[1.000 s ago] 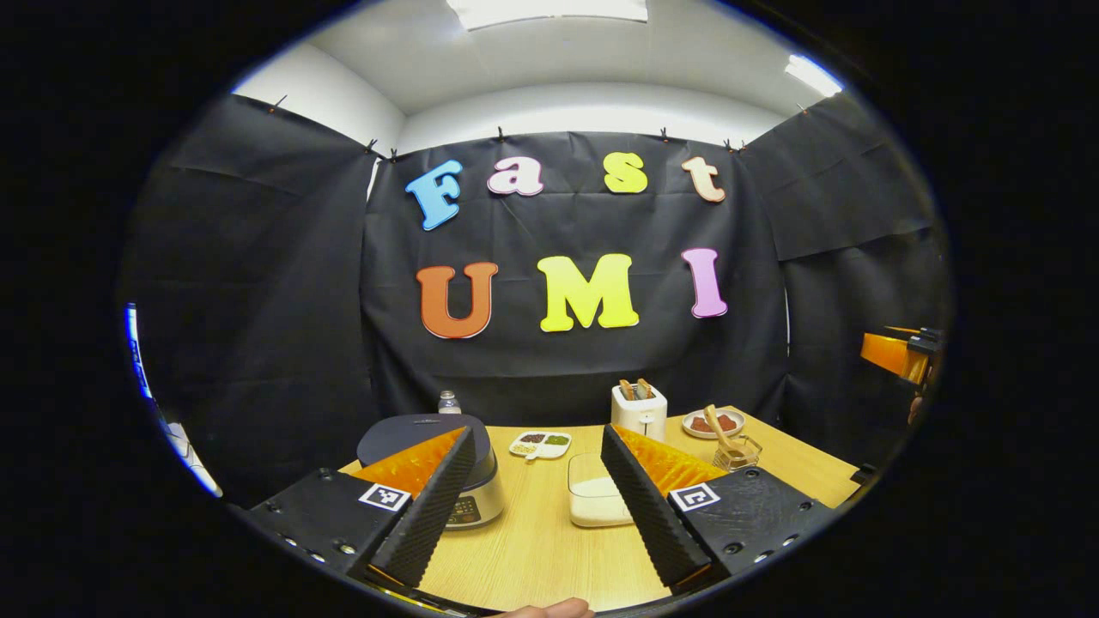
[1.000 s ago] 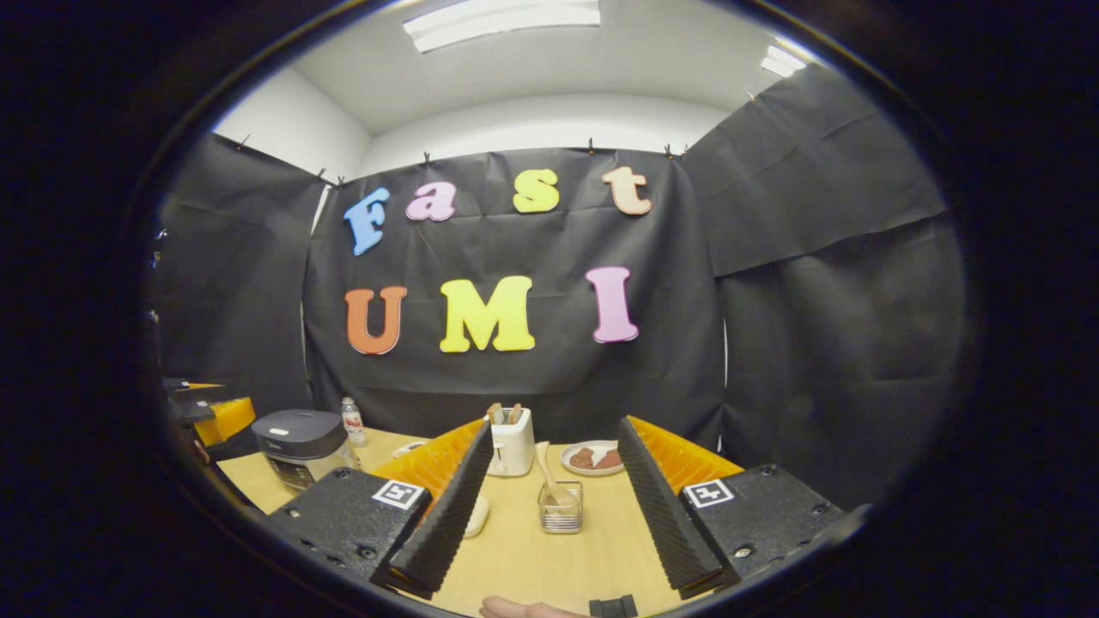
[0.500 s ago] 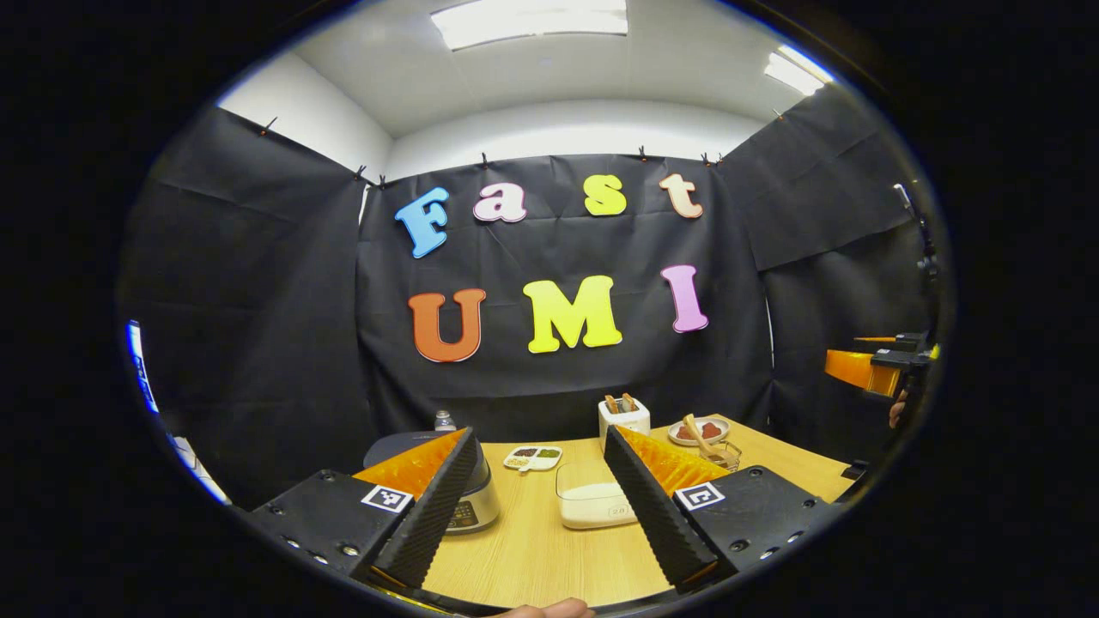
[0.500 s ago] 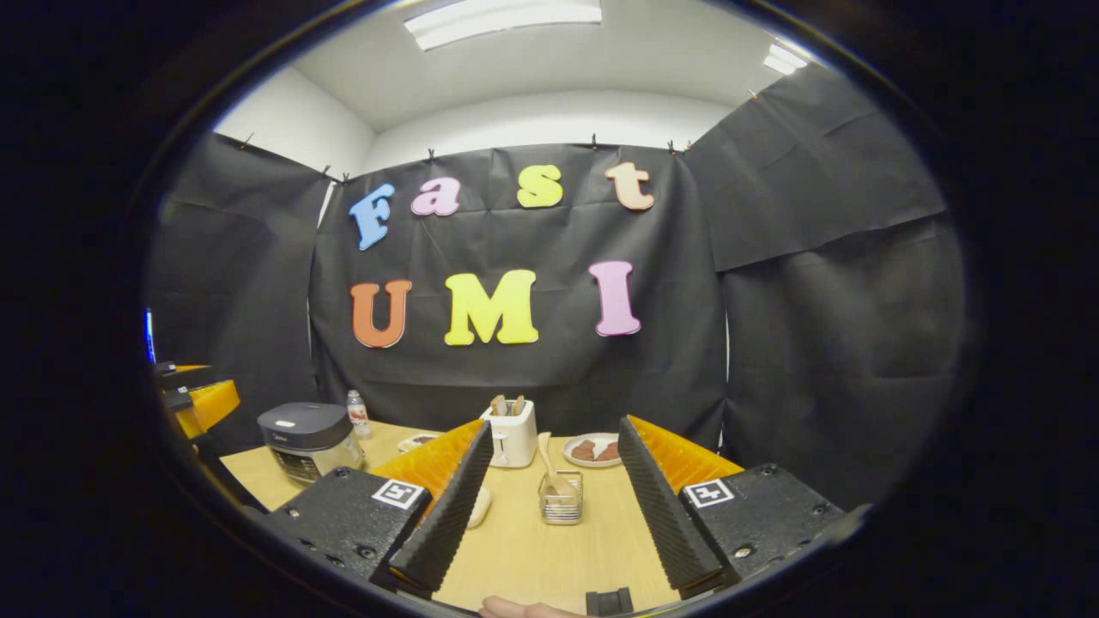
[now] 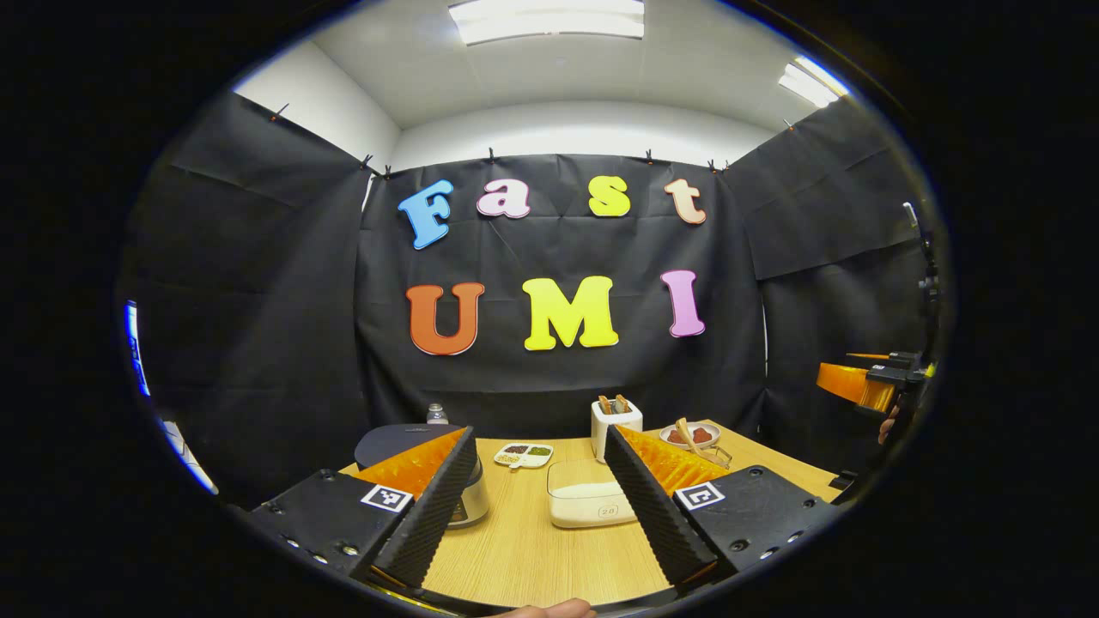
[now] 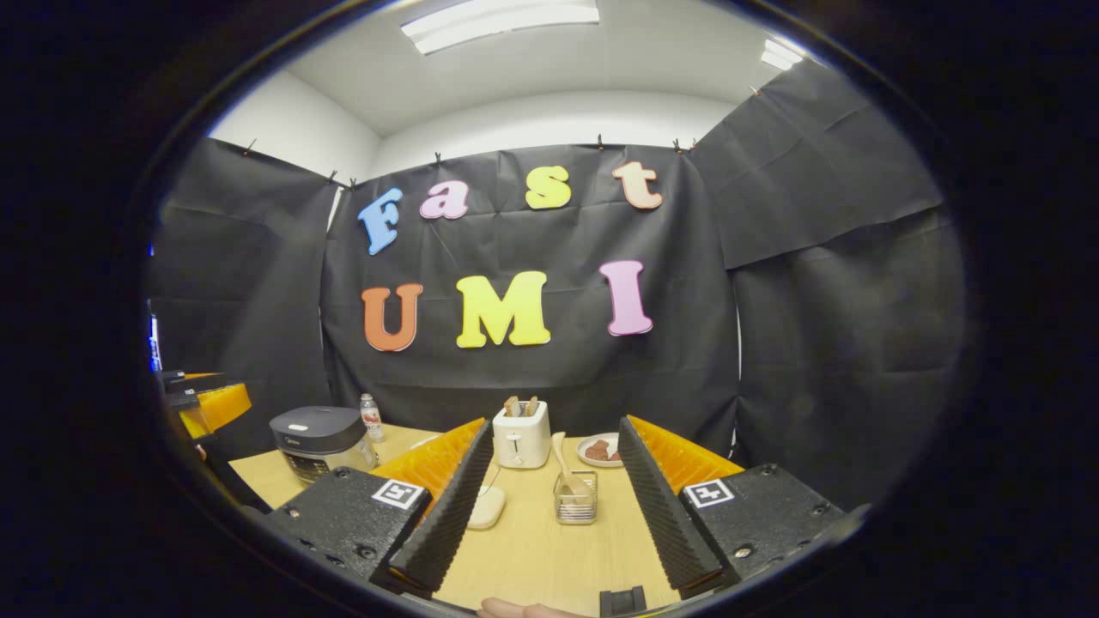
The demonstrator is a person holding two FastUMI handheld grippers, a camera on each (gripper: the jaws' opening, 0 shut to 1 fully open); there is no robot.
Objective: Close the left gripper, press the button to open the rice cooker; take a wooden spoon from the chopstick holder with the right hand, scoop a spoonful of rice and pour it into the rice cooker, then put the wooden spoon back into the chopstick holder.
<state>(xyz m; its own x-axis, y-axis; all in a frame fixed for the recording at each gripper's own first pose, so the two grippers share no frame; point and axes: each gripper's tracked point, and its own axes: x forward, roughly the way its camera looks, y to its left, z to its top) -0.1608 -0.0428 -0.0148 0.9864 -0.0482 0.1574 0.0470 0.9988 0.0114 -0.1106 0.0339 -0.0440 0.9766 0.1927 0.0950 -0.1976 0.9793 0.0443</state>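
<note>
A: How much room is there on the bench (image 5: 524, 549)?

B: Bare wood runs from the near edge to the rice box (image 5: 588, 504). The cooker (image 6: 319, 439) sits at the far left corner, lid down, well apart from the holder (image 6: 575, 499) in the middle.

A: And the hand-held grippers?

B: The left hand-held gripper (image 5: 541, 502) hangs above the near edge, fingers spread wide, gripping nothing. The right hand-held gripper (image 6: 554, 506) is level too, spread and empty, the holder between its fingers farther off.

A: Anything hidden?

B: The left finger (image 5: 425, 506) covers part of the cooker's front. The spoon (image 6: 564, 461) leans in the holder, its bowl hard to make out. The toaster (image 6: 520, 436) and a plate (image 6: 597, 450) stand behind it.
</note>
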